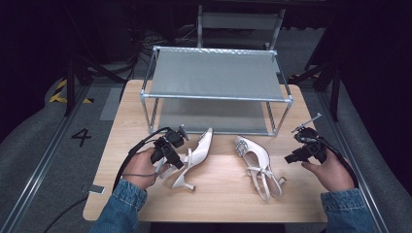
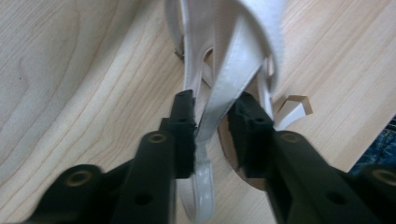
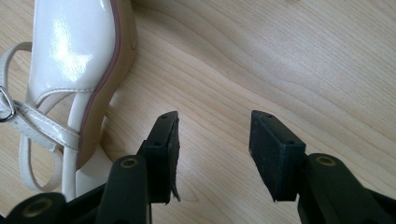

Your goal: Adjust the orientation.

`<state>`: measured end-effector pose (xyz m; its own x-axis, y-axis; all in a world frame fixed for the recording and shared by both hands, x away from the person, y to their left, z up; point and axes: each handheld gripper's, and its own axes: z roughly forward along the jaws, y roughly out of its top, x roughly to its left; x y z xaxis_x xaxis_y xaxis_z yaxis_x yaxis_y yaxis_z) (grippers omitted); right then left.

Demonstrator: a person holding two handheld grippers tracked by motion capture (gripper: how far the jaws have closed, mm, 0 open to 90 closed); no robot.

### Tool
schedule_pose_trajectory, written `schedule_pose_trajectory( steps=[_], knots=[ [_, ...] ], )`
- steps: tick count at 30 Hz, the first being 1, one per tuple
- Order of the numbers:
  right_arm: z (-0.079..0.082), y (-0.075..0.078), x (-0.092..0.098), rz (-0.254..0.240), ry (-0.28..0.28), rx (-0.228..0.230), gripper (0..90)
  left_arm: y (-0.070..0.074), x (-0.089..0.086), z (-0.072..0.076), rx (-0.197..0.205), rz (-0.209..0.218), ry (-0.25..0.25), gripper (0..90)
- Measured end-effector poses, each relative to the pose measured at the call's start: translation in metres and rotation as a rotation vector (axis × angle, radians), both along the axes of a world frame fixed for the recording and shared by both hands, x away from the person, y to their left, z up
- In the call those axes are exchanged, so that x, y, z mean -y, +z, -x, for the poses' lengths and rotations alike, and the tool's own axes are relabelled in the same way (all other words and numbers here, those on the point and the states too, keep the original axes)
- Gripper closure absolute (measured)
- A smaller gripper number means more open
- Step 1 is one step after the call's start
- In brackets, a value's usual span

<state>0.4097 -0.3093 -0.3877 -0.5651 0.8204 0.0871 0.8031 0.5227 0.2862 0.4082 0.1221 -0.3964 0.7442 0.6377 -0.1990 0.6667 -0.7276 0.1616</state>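
Left tool [image 2: 212, 116] pinches the left shoe's [image 1: 194, 158] strap [image 2: 229, 88]: seat pads squarely before lifting; right tool [image 3: 215, 135] released.

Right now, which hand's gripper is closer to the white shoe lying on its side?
Left. The left gripper has its fingers around a strap of the shoe lying on its side. The right gripper sits open over bare table, beyond the other shoe.

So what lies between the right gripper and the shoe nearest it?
Bare wooden tabletop; the high view shows a gap between right gripper and right-hand shoe.
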Motion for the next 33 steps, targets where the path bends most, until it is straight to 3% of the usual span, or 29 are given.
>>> schedule_pose_trajectory(
  steps=[6, 9, 21, 25, 29, 33],
  knots=[
    [-0.001, -0.002, 0.0, 0.003, -0.002, -0.001, 52.5, 0.011, -0.002, 0.004, 0.024, 0.008, -0.011, 79.8],
    [-0.001, -0.002, 0.0, 0.005, -0.002, -0.002, 52.4, 0.017, -0.002, 0.006, 0.059, 0.005, -0.004, 80.2],
    [0.002, -0.003, 0.004, 0.007, -0.011, -0.005, 52.1, 0.041, 0.007, 0.019, 0.174, -0.057, -0.033, 80.3],
    [0.003, -0.005, 0.005, 0.01, -0.016, -0.01, 52.1, 0.046, 0.016, 0.025, 0.195, -0.08, -0.069, 80.3],
    [0.004, -0.006, 0.006, 0.008, -0.016, -0.013, 51.9, 0.048, 0.037, 0.036, 0.234, -0.099, -0.136, 80.4],
    [0.004, -0.006, 0.009, 0.009, -0.025, -0.012, 51.9, 0.047, 0.051, 0.041, 0.233, -0.091, -0.175, 80.6]
  ],
)
